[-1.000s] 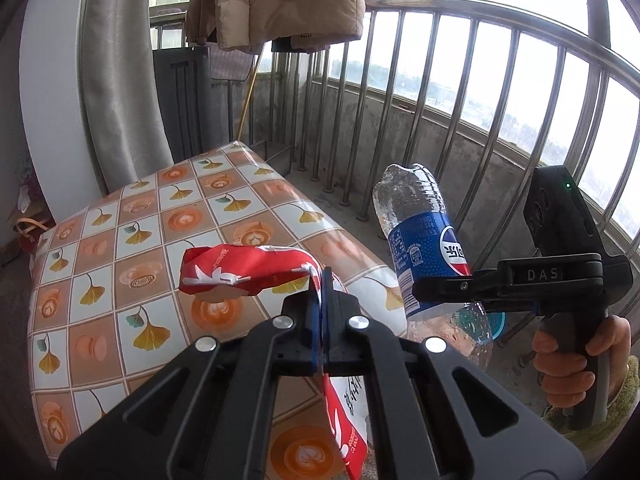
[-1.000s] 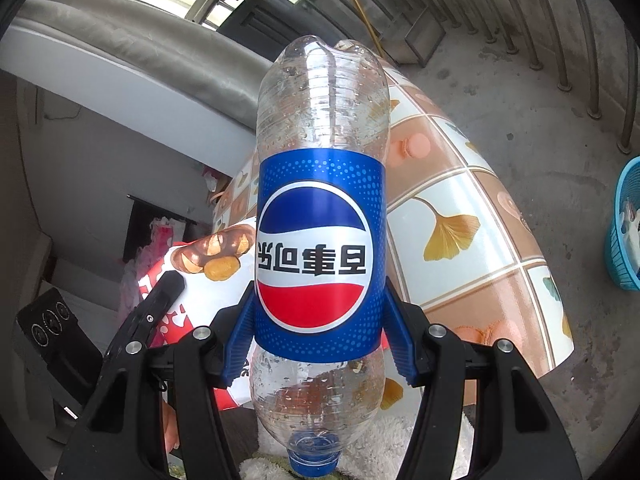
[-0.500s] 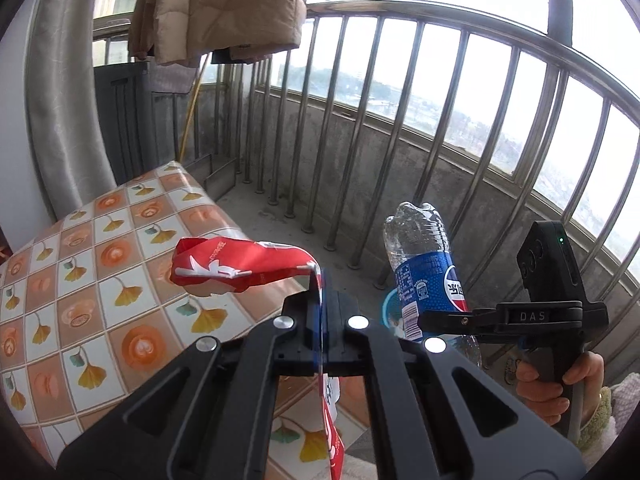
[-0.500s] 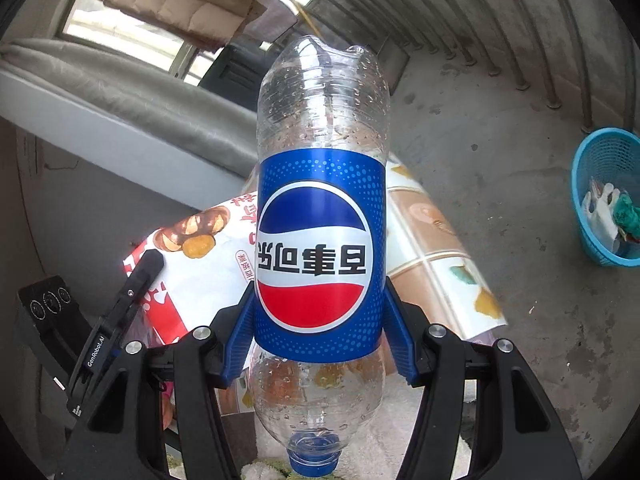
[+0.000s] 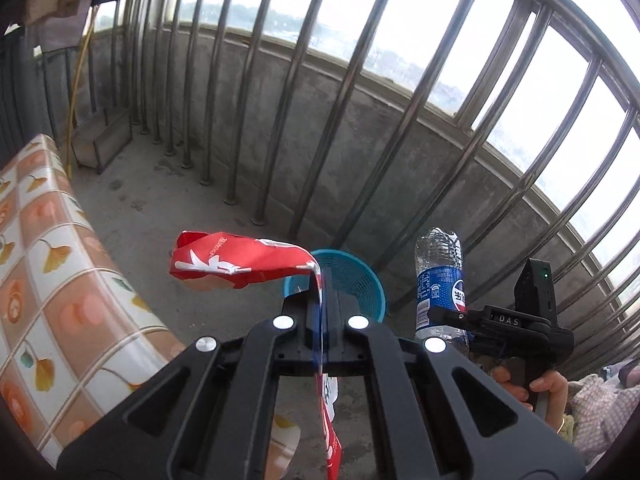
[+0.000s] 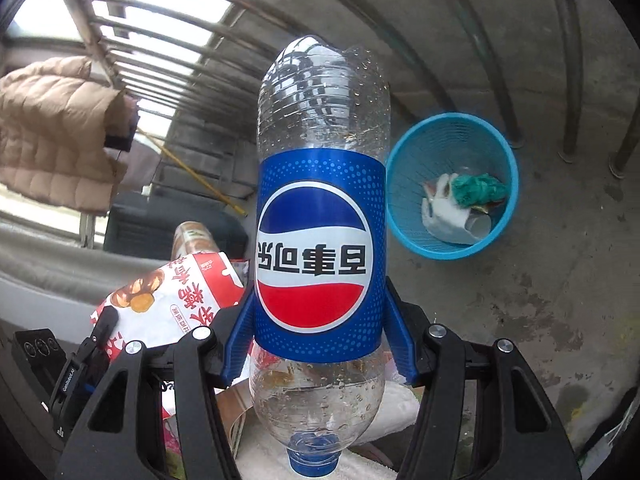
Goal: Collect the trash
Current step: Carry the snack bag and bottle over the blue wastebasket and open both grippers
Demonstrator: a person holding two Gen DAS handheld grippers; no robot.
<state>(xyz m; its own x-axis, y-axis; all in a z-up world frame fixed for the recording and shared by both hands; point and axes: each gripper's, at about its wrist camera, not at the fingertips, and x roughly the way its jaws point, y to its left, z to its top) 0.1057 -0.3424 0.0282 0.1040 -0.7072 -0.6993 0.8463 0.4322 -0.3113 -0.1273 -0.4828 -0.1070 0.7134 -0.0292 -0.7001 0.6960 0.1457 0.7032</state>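
1. left wrist view: the blue basket (image 5: 352, 276) stands on the concrete floor by the railing, mostly hidden behind the left gripper (image 5: 322, 304) and the wrapper; its contents cannot be seen here, only in the right wrist view, where crumpled paper and a green scrap lie inside.
2. the pepsi bottle (image 6: 320, 240) is clamped cap-down at its label by the right gripper (image 6: 320, 344), probably for carrying to the basket; its cap is partly cut off at the frame's bottom.
3. the red snack wrapper (image 5: 236, 266) is pinched edge-on in the left gripper's closed jaws and flops over to the left; its lower end runs out of frame.
4. the right hand (image 5: 536, 384) is half hidden behind its handle.
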